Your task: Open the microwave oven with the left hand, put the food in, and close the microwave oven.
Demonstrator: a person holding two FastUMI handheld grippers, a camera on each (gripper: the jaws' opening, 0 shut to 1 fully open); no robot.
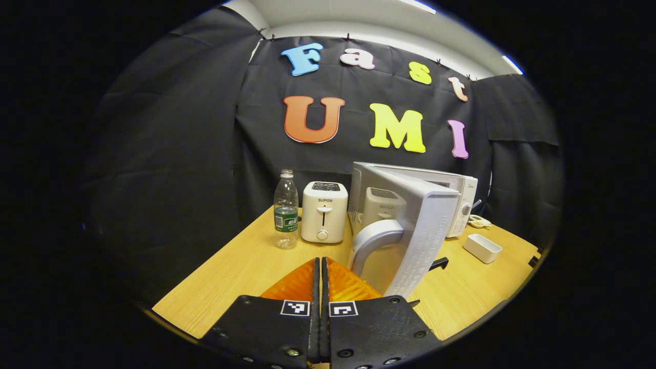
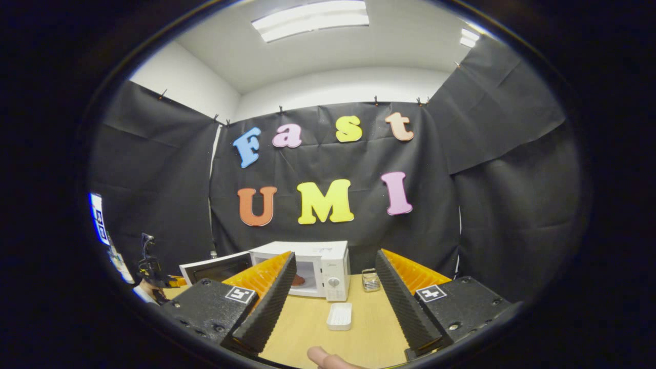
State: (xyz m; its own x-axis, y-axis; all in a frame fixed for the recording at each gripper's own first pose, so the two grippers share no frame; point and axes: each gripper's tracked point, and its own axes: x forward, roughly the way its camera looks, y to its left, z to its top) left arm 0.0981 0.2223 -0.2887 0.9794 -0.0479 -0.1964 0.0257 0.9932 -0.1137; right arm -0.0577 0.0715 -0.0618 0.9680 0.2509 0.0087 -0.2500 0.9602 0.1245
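On the wooden table (image 1: 241, 266), the white microwave oven (image 2: 328, 266) stands with its door (image 1: 420, 230) swung wide and food (image 2: 299, 280) inside. We judge the door light and rigid, best taken by its curved handle (image 1: 371, 241). Our left hand-held gripper (image 1: 320, 279) is closed, the right hand-held gripper (image 2: 333, 279) spread apart.

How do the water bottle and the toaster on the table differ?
The water bottle is clear, slim and taller; the toaster is white, boxy and shorter. The bottle carries a green label, the toaster a front lever and knob. Both stand upright side by side on the wooden table.
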